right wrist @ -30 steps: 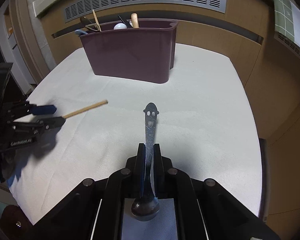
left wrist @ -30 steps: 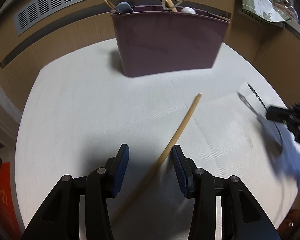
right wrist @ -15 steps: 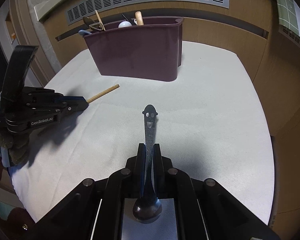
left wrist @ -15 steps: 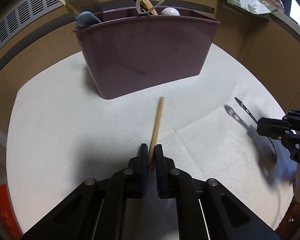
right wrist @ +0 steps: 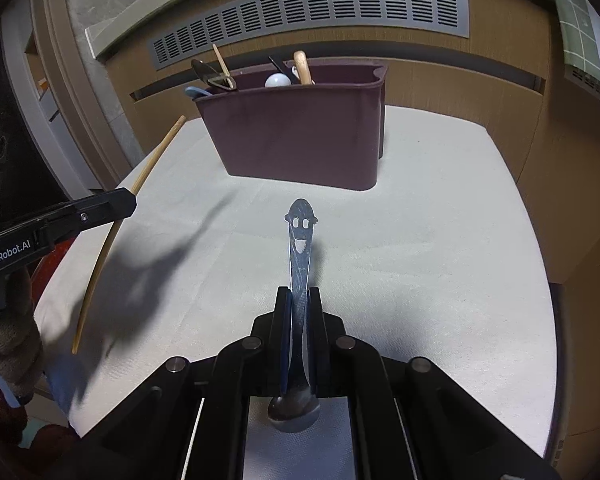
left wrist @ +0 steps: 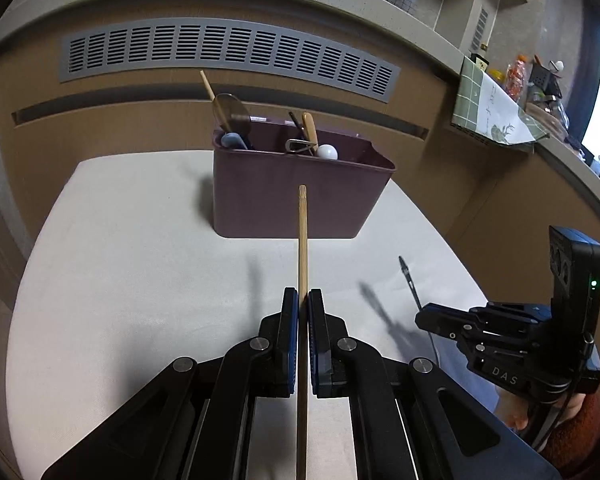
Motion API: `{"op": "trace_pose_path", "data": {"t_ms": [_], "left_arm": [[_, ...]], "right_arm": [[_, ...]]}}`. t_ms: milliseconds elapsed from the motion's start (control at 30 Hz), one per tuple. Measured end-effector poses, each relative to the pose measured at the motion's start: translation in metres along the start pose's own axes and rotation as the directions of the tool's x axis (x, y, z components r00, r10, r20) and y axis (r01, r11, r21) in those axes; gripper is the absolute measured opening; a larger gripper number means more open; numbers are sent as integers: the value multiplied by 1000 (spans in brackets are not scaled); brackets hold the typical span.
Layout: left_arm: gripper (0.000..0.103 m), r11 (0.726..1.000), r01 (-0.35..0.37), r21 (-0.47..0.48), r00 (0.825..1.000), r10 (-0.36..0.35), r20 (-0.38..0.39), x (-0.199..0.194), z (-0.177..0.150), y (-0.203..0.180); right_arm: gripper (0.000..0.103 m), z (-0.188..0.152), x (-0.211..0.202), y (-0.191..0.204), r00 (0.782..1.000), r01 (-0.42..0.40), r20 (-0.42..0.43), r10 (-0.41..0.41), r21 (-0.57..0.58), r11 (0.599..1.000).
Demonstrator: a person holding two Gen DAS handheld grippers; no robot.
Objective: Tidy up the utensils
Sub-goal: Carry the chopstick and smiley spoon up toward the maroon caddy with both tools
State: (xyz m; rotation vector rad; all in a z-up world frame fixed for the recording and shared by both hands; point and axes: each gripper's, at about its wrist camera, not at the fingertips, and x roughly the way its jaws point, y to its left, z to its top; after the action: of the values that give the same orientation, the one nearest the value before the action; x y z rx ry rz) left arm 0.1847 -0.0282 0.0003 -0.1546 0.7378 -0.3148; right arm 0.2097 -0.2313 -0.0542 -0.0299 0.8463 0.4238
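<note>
My left gripper (left wrist: 303,300) is shut on a long wooden chopstick (left wrist: 302,240), held above the table and pointing at the maroon utensil holder (left wrist: 300,200). My right gripper (right wrist: 299,300) is shut on a metal spoon (right wrist: 300,248) with a smiley-face handle end, bowl toward the camera, also raised and aimed at the holder (right wrist: 300,140). The holder stands at the table's far side with several utensils in it. In the right wrist view the left gripper (right wrist: 120,202) and chopstick (right wrist: 112,236) show at left; in the left wrist view the right gripper (left wrist: 424,318) shows at right.
The table (left wrist: 120,280) has a white cloth. A wooden wall with a grey vent grille (left wrist: 228,56) runs behind the holder. A ledge with a green tiled mat (left wrist: 488,108) and small items is at the right.
My left gripper closed on the chopstick and lifted it off the table, now pointing it at the holder. My right gripper keeps the spoon and has moved a little closer to the holder.
</note>
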Motion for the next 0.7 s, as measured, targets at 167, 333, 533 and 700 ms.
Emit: {"op": "trace_pose_path", "data": {"t_ms": [167,333,533,700], "left_arm": [[5,1000,-1,9,1000,1,0,5,-3,-3],[5,999,32,-17,999,-32,33,-4,4,3],[5,989,148,-5,928,-137,348,-68,80,-1],[5,988,152,-16,878,-127,462,-69,139,0]], "right_arm": [[6,2,-4,-3,1000,12,15,-12,-2,1000],[6,8,-10,-8,999,-2,48,1,23,1000],[2,63,-73,-6,948,0,317,-1,5,1000],[2,125,-108,-2,887,33,462,-12,-37,999]]}}
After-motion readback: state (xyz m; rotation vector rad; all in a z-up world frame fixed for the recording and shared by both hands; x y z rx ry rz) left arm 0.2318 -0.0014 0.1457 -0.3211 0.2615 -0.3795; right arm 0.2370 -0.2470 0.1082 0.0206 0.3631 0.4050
